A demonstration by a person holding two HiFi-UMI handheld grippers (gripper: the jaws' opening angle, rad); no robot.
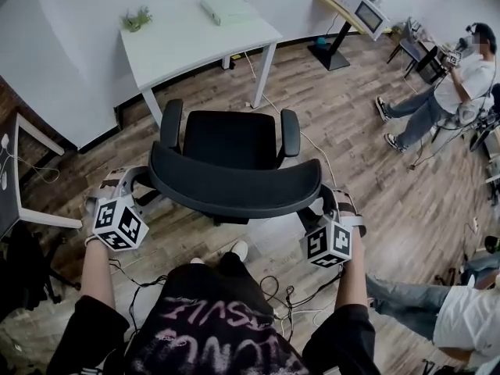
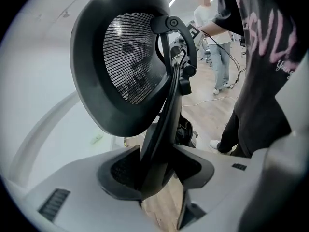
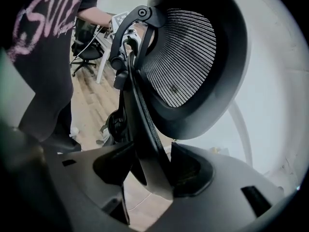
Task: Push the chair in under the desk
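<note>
head view: the black chair [image 1: 232,139] stands on the wood floor [image 1: 344,139], facing a white tabletop [image 1: 187,41] by the wall. its seat is just in front of the tabletop's near edge and not under it. a small plant [image 1: 137,19] and a white box [image 1: 226,8] sit on the tabletop. the left tool [image 1: 134,182] is at the left end of the curved backrest [image 1: 234,187] and the right tool [image 1: 330,203] at the right end. a person [image 1: 461,76] sits well off to the right.

left gripper view: the left tool [image 2: 161,170] has its jaws set wide, closed on the dark edge of the mesh backrest [image 2: 125,66], which runs up between the pads.

right gripper view: the right tool [image 3: 152,170] grips the opposite edge of the backrest [image 3: 193,57] the same way, with the frame filling the gap between its wide-set jaws.
</note>
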